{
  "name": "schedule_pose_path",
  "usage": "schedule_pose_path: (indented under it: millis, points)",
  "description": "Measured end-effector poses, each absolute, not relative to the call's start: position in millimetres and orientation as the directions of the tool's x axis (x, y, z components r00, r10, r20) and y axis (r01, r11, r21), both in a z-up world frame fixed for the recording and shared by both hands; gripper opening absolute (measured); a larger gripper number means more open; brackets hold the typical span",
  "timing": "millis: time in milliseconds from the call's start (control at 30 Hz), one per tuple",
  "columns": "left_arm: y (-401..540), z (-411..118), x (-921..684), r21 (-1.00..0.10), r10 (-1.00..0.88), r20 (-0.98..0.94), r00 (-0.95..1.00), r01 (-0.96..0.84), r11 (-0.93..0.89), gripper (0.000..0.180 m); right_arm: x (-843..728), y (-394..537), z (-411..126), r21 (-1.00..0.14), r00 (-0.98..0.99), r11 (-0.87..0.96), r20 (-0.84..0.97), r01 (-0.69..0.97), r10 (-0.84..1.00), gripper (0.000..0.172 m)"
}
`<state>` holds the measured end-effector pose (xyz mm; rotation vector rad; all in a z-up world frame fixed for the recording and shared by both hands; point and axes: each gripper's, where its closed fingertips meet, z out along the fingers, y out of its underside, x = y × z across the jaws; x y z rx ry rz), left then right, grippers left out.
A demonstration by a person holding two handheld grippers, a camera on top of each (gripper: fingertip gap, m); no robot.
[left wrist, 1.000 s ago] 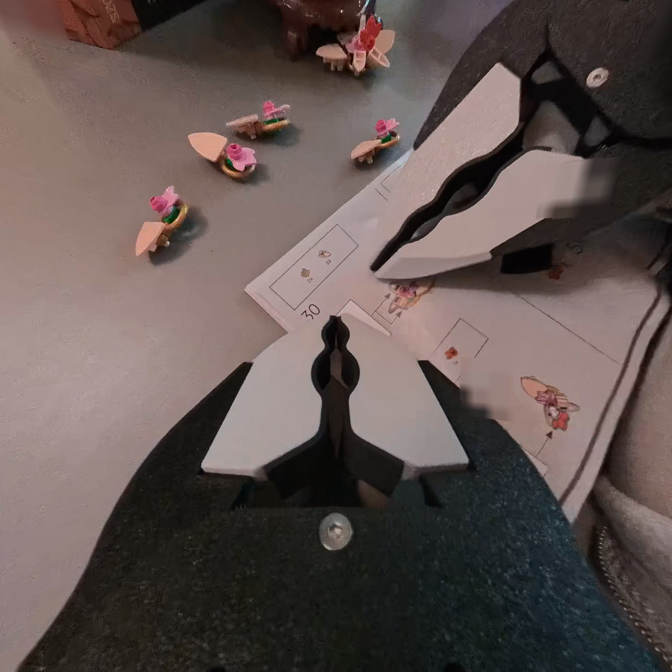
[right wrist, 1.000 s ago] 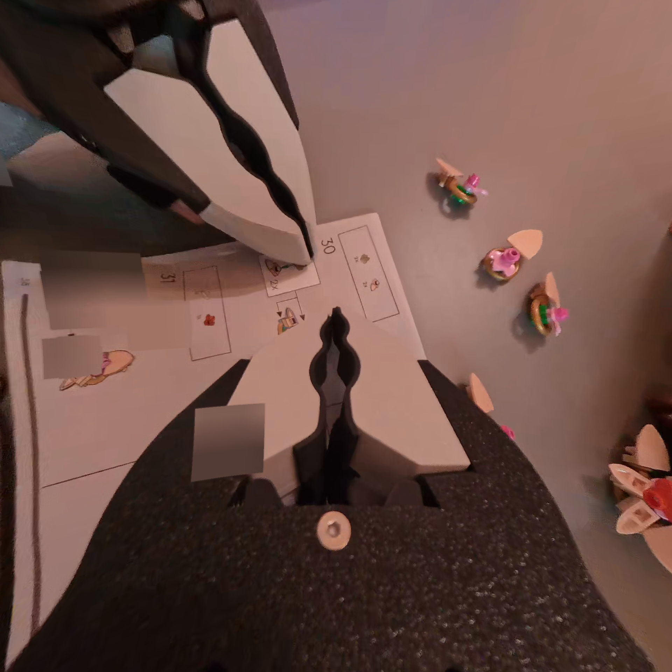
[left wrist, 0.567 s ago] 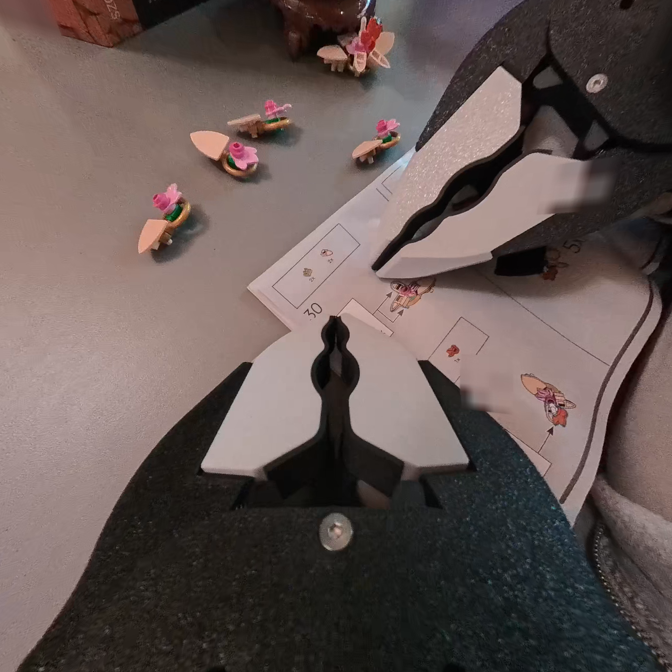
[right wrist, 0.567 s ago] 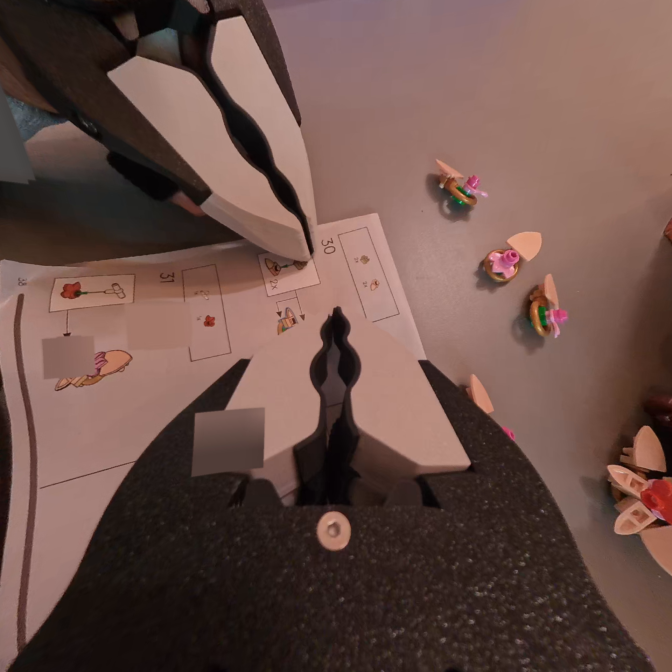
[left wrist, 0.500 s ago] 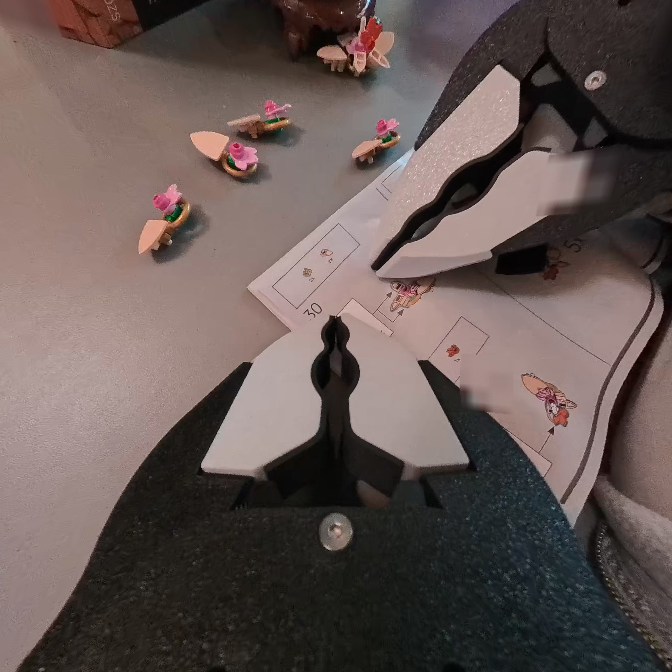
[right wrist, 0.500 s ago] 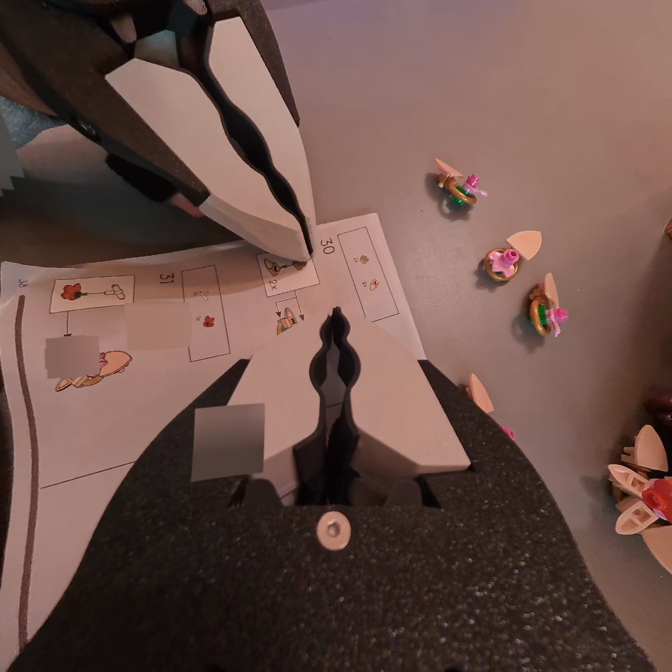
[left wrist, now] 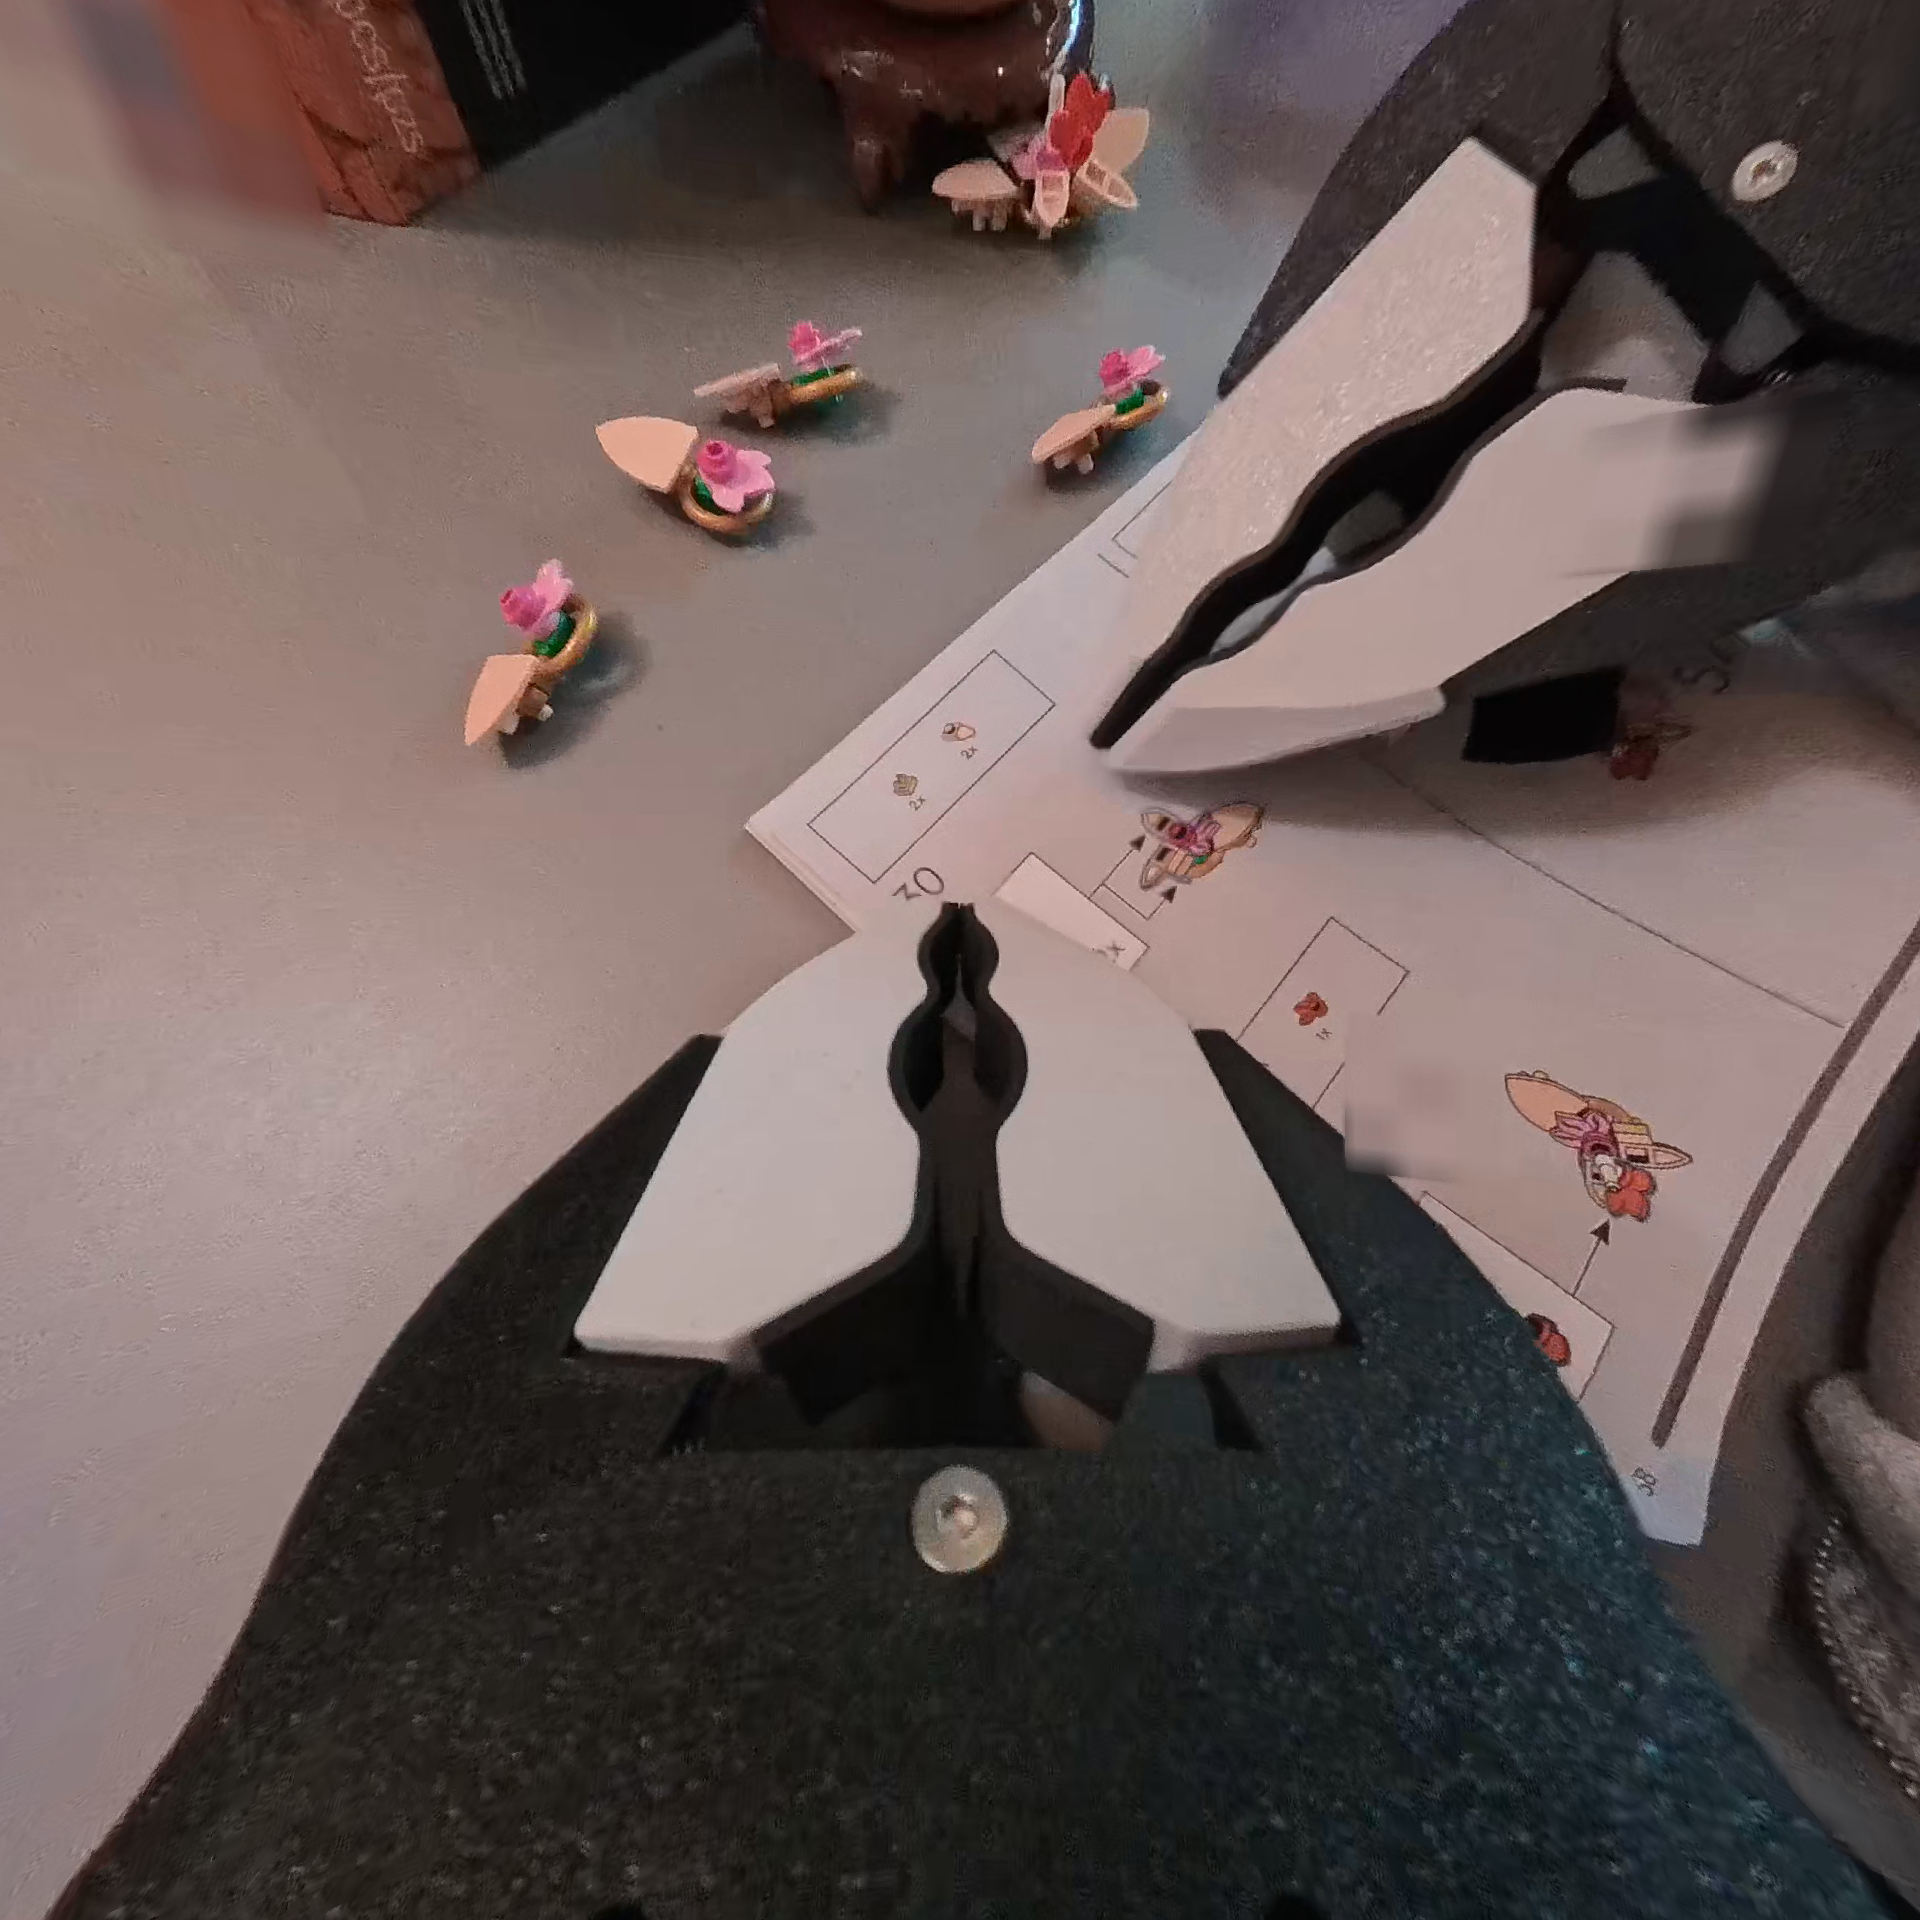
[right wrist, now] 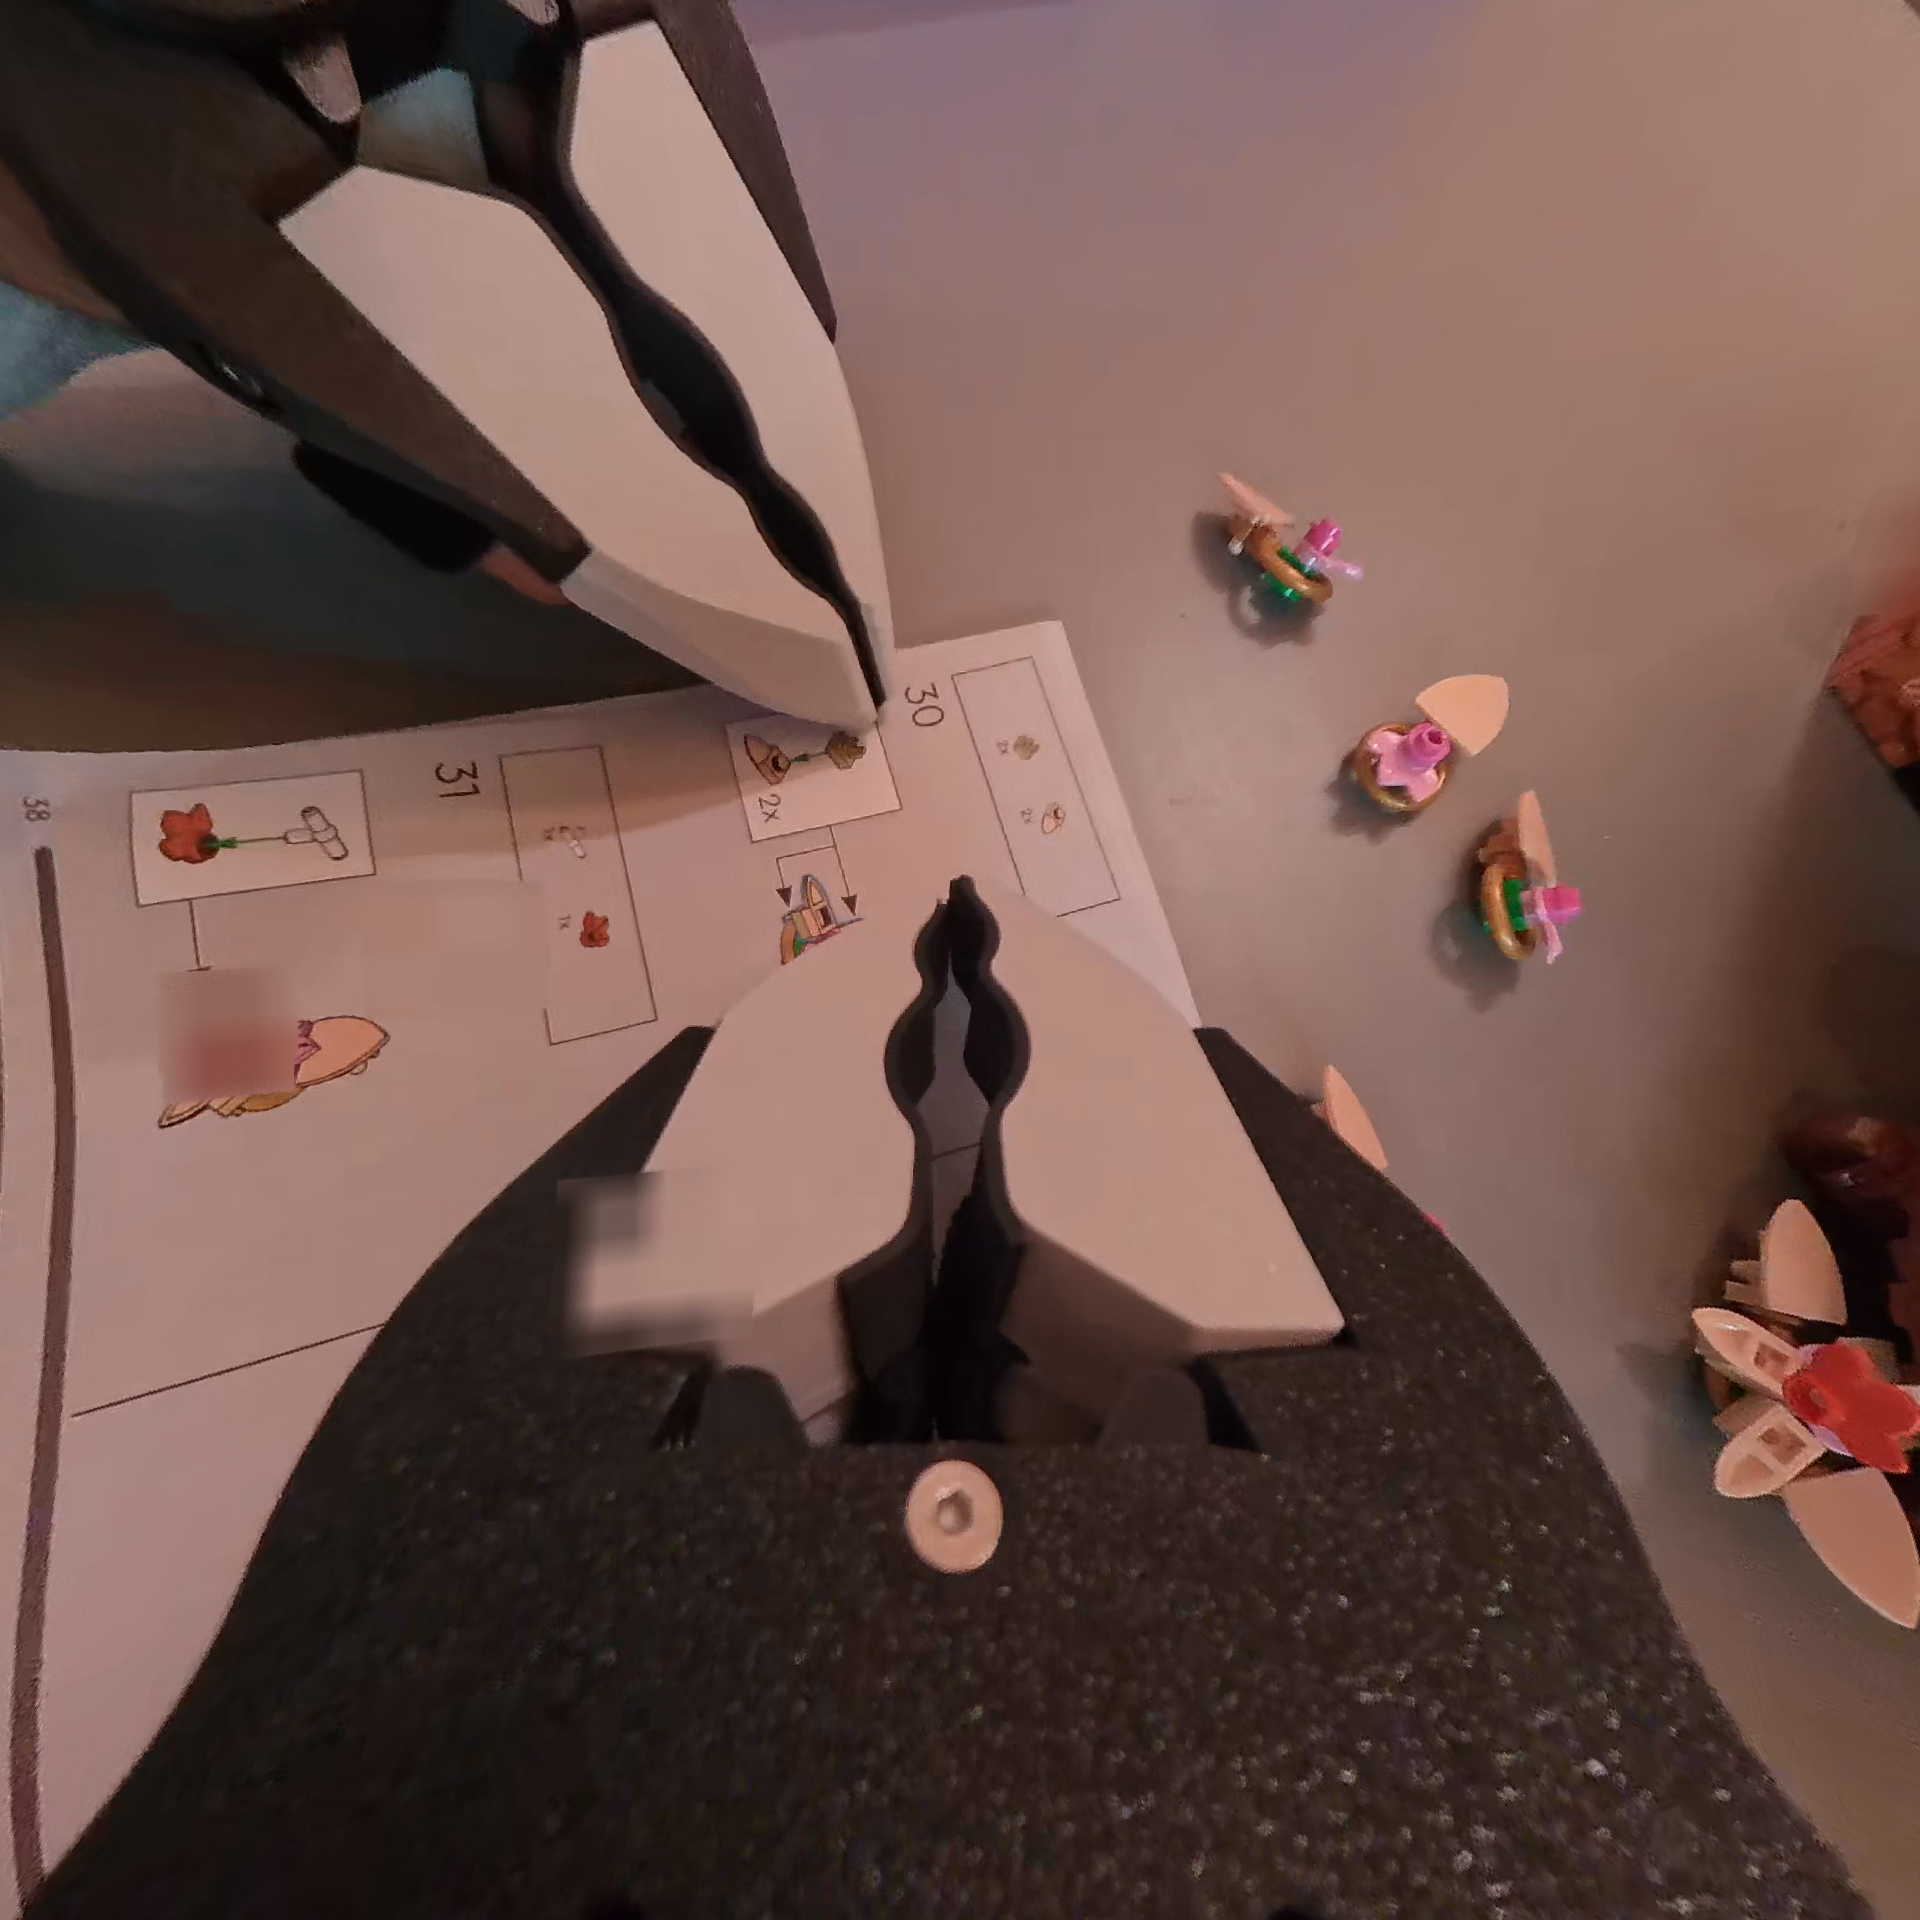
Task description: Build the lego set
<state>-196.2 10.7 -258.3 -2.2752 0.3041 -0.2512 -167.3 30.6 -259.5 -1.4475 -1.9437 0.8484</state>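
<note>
My left gripper [left wrist: 961, 912] is closed with nothing in it, its tips over the corner of the instruction booklet [left wrist: 1299, 894]. The right gripper [left wrist: 1107, 740], also closed, touches the page. Four small flower pieces [left wrist: 532, 646] lie scattered on the grey table [left wrist: 260, 935].

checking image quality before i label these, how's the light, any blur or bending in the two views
Left wrist view: dim, greyish light, soft shadows under the flower pieces, wide-angle bending at the edges, box at top left blurred. Right wrist view: warmer pinkish cast, booklet sharp, flower cluster at the right edge stretched.
</note>
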Motion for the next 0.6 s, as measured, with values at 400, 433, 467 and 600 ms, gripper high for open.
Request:
schedule_pose_path:
  millis: [400,433,467,600]
  points:
    - [11,-257,-195,-0.764,-0.321,0.044,0.946,-0.175,-0.621,0.0,-167,30,-254,-0.792,-0.256,0.207,0.065,0.574,0.964,0.0]
    - [11,-256,-196,-0.766,-0.313,0.053,0.948,-0.163,-0.622,0.0,-167,30,-252,-0.8,-0.255,0.209,0.073,0.563,0.964,0.0]
    - [11,-258,-197,-0.759,-0.304,0.065,0.951,-0.151,-0.634,0.0,-167,30,-253,-0.794,-0.252,0.212,0.076,0.57,0.965,0.0]
    - [10,-261,-198,-0.743,-0.298,0.084,0.951,-0.139,-0.654,0.0,-168,28,-262,-0.757,-0.268,0.203,0.038,0.621,0.963,0.0]
